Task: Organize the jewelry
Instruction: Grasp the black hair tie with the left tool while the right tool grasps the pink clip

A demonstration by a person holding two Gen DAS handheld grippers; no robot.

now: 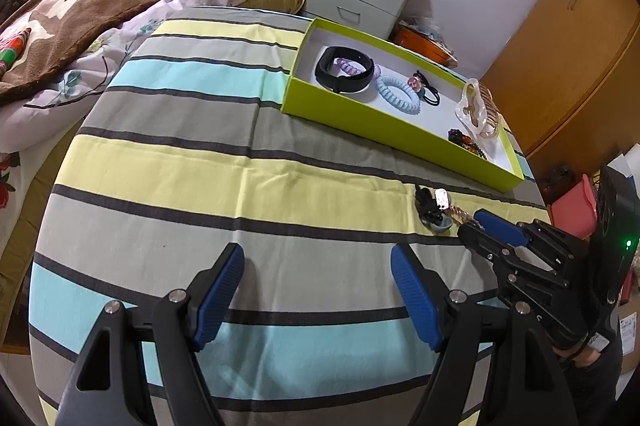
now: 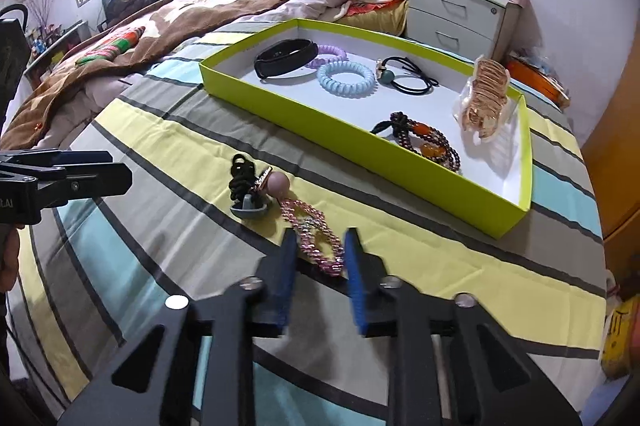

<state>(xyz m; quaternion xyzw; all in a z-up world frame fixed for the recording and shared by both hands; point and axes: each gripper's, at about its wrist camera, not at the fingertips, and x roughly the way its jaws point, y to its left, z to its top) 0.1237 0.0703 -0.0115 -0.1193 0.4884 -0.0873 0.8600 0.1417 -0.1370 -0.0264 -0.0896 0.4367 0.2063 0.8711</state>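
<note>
Right wrist: my right gripper point(image 2: 318, 254) is narrowed around the bracelet point(image 2: 316, 240), grip unconfirmed.
It runs lengthwise away between the pads; left gripper point(image 1: 318, 290) gapes empty.

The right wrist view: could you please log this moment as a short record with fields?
surface: striped cloth
container: green tray, white inside
in tray: black band, blue coil hair tie, amber hair claw, dark bead bracelet
outside tray: pink bead bracelet, black hair tie with ball
right gripper: jaws either side of pink bead bracelet, grip unclear
left gripper: open, empty
</note>
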